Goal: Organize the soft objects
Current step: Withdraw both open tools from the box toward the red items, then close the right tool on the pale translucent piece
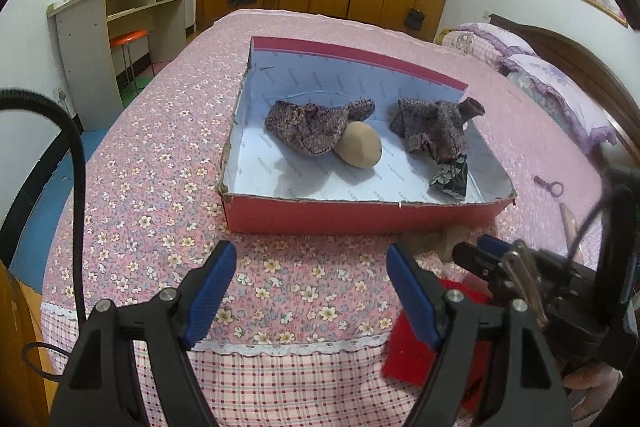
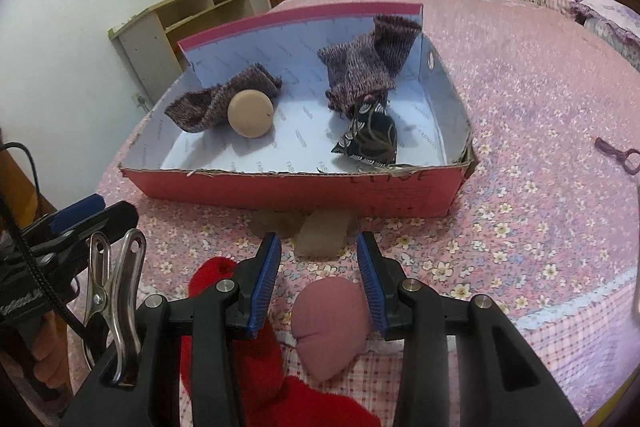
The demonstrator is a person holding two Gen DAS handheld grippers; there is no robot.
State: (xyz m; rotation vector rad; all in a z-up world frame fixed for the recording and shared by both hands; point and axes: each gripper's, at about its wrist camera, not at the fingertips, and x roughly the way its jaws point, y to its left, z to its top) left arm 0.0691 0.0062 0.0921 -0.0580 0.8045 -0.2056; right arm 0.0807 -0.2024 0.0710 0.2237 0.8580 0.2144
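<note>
A red box (image 1: 360,217) with a white lining sits mid-frame on the bed (image 1: 168,155), which wears a pink flowered cover. Inside it, toward the left, a tan ball (image 1: 359,145) touches one mottled purple knit piece (image 1: 308,125); a second knit piece (image 1: 434,127) lies toward the right, with a dark patterned pouch (image 1: 450,179) just below it against the near wall. The left gripper (image 1: 310,293) hangs over bare cover at the bottom of the frame, its jaws spread wide with nothing between them. In the right wrist view, the right gripper (image 2: 318,279) has its jaws partly spread, pinching nothing, with a pink soft bundle (image 2: 330,325) lying low between them. A brown soft piece (image 2: 322,233) lies just beyond the tips, near the box front, and a red plush item (image 2: 272,359) spreads across the lower left.
</note>
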